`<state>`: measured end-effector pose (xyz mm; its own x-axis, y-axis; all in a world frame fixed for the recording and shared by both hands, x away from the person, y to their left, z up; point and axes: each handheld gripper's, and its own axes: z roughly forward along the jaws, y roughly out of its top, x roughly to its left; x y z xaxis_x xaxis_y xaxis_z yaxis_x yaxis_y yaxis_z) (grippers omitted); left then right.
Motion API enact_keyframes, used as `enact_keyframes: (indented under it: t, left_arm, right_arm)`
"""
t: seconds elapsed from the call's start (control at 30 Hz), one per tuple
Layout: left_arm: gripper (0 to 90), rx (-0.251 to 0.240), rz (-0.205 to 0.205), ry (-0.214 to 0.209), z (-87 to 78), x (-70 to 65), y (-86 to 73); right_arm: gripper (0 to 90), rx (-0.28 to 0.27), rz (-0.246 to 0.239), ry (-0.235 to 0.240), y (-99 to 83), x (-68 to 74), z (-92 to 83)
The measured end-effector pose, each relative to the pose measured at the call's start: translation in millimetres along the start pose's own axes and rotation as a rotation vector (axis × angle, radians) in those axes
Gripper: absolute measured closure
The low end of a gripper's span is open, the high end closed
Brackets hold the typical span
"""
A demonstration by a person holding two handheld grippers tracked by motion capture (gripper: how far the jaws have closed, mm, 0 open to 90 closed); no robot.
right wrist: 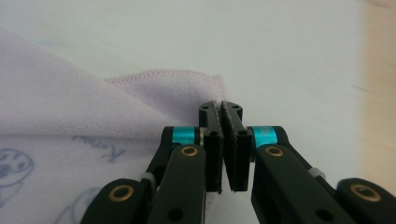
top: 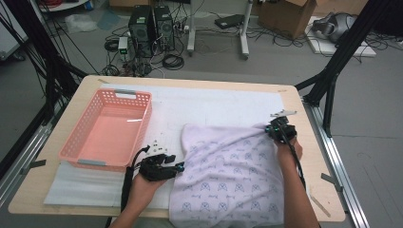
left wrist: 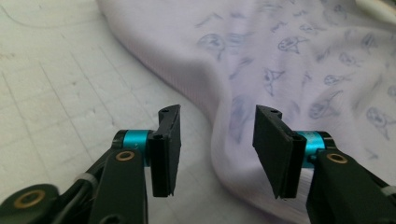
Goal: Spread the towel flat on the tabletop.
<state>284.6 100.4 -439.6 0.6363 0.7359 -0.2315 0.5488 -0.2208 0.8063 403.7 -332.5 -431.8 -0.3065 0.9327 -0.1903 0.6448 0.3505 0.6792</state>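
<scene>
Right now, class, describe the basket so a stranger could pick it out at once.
Start at the wooden table and go to its left half. There the basket sits on the white mat, left of the printed cloth. It is pink plastic with perforated walls, open-topped and empty.

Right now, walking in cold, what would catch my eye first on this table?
A pale lilac printed cloth sprawls over the table's near right. The right hand-held gripper pinches its far corner shut, while the left hand-held gripper stands open at its left edge. A pink basket sits at left.
</scene>
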Motion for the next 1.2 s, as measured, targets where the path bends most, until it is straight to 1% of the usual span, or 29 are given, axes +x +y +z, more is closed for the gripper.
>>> enact_keyframes:
  t: [0.03, 0.07, 0.1, 0.17, 0.2, 0.23, 0.27, 0.3, 0.33, 0.4, 0.43, 0.5, 0.57, 0.63, 0.67, 0.7, 0.73, 0.77, 0.83, 0.87, 0.9, 0.93, 0.97, 1.0, 1.07, 1.1, 1.13, 1.17, 1.2]
  left_arm:
    - [50.8, -0.011, -0.001, 0.000, 2.0, 1.2, 2.0]
    - [50.9, -0.014, -0.002, -0.004, 4.7, 2.7, 4.3]
    - [51.0, -0.025, -0.007, 0.001, 7.6, 4.0, 6.8]
    - [51.5, -0.040, -0.010, 0.012, 12.6, 6.7, 14.3]
    - [52.4, -0.050, -0.011, 0.024, 15.1, 8.0, 18.6]
    - [53.2, -0.074, -0.017, 0.026, 18.3, 9.8, 21.6]
    - [55.5, -0.072, -0.023, 0.032, 22.0, 12.3, 25.1]
    - [55.9, -0.055, -0.023, 0.040, 26.8, 14.6, 29.3]
    - [56.0, -0.044, -0.020, 0.051, 31.8, 16.8, 33.2]
    - [56.1, -0.042, -0.030, 0.051, 42.5, 21.2, 39.5]
    - [56.0, -0.026, -0.036, 0.060, 48.5, 23.6, 42.5]
    - [54.7, 0.006, -0.035, 0.071, 60.6, 27.8, 47.1]
    - [51.8, 0.019, -0.045, 0.075, 71.8, 29.6, 49.9]
    - [50.0, 0.048, -0.028, 0.089, 82.1, 30.4, 52.9]
    - [48.8, 0.034, -0.033, 0.094, 85.9, 29.1, 53.6]
    - [48.7, 0.022, -0.029, 0.088, 88.9, 27.6, 53.5]
    - [49.6, 0.019, -0.018, 0.094, 91.9, 24.9, 53.1]
    - [51.2, 0.024, 0.011, 0.121, 92.8, 21.4, 53.4]
    - [58.8, 0.031, 0.045, 0.144, 93.5, 18.8, 53.8]
    - [70.6, 0.043, 0.072, 0.144, 92.3, 20.1, 53.8]
    - [81.5, 0.044, 0.067, 0.135, 91.6, 22.4, 54.1]
    - [85.1, 0.043, 0.061, 0.142, 90.9, 24.3, 54.6]
    - [86.4, 0.047, 0.073, 0.181, 89.5, 26.5, 56.1]
    - [86.7, 0.035, 0.074, 0.227, 87.4, 30.7, 57.5]
    - [86.9, -0.013, 0.011, 0.282, 80.9, 44.8, 58.8]
    - [86.9, -0.029, -0.011, 0.309, 78.0, 51.5, 58.6]
    - [86.9, -0.025, -0.024, 0.321, 76.5, 56.8, 57.2]
    - [86.8, -0.016, -0.033, 0.318, 76.2, 59.8, 55.6]
    - [85.9, -0.012, -0.034, 0.307, 75.7, 60.5, 54.7]
  right_arm:
    - [87.5, 0.002, 0.012, -0.037, -5.6, -6.7, -3.5]
    - [87.4, 0.006, 0.049, -0.038, -11.4, -14.1, -5.4]
    - [86.7, 0.008, 0.094, -0.027, -16.8, -19.2, -7.3]
    - [81.9, -0.021, 0.140, -0.006, -25.2, -24.4, -12.0]
    - [81.1, -0.030, 0.135, -0.012, -27.3, -24.4, -15.7]
    - [78.0, -0.050, 0.137, -0.013, -29.1, -24.1, -19.8]
    - [74.9, -0.065, 0.148, 0.003, -30.4, -24.5, -23.6]
    - [72.3, -0.075, 0.154, 0.020, -31.0, -25.0, -27.4]
    - [70.8, -0.091, 0.153, 0.034, -31.7, -24.7, -31.4]
    - [68.7, -0.115, 0.149, 0.078, -33.2, -24.3, -39.0]
    - [68.0, -0.121, 0.142, 0.091, -33.9, -23.2, -42.6]
    - [66.2, -0.132, 0.130, 0.129, -35.8, -21.4, -48.8]
    - [65.1, -0.132, 0.115, 0.160, -38.1, -18.8, -53.7]
    - [64.7, -0.134, 0.100, 0.175, -40.8, -17.0, -57.1]
    - [64.2, -0.131, 0.096, 0.182, -42.3, -16.7, -58.5]
    - [63.5, -0.134, 0.097, 0.191, -43.7, -16.9, -58.8]
    - [63.0, -0.133, 0.098, 0.197, -44.9, -17.3, -58.7]
    - [63.0, -0.132, 0.099, 0.197, -46.1, -17.5, -58.5]
    - [62.6, -0.124, 0.108, 0.199, -47.6, -17.7, -56.9]
    - [62.7, -0.119, 0.110, 0.199, -48.0, -17.7, -56.4]
    - [62.7, -0.118, 0.115, 0.204, -48.2, -17.4, -56.1]
    - [62.6, -0.122, 0.114, 0.203, -48.2, -17.2, -56.2]
    - [62.7, -0.126, 0.115, 0.206, -48.3, -16.5, -56.6]
    - [62.7, -0.125, 0.116, 0.208, -48.2, -15.8, -57.1]
    - [62.7, -0.122, 0.112, 0.217, -48.6, -15.1, -57.9]
    - [62.7, -0.124, 0.112, 0.217, -49.0, -15.0, -58.5]
    - [62.7, -0.130, 0.113, 0.218, -49.7, -15.0, -59.1]
    - [62.7, -0.132, 0.114, 0.224, -50.4, -14.8, -59.7]
    - [62.6, -0.128, 0.118, 0.227, -50.9, -14.0, -59.9]
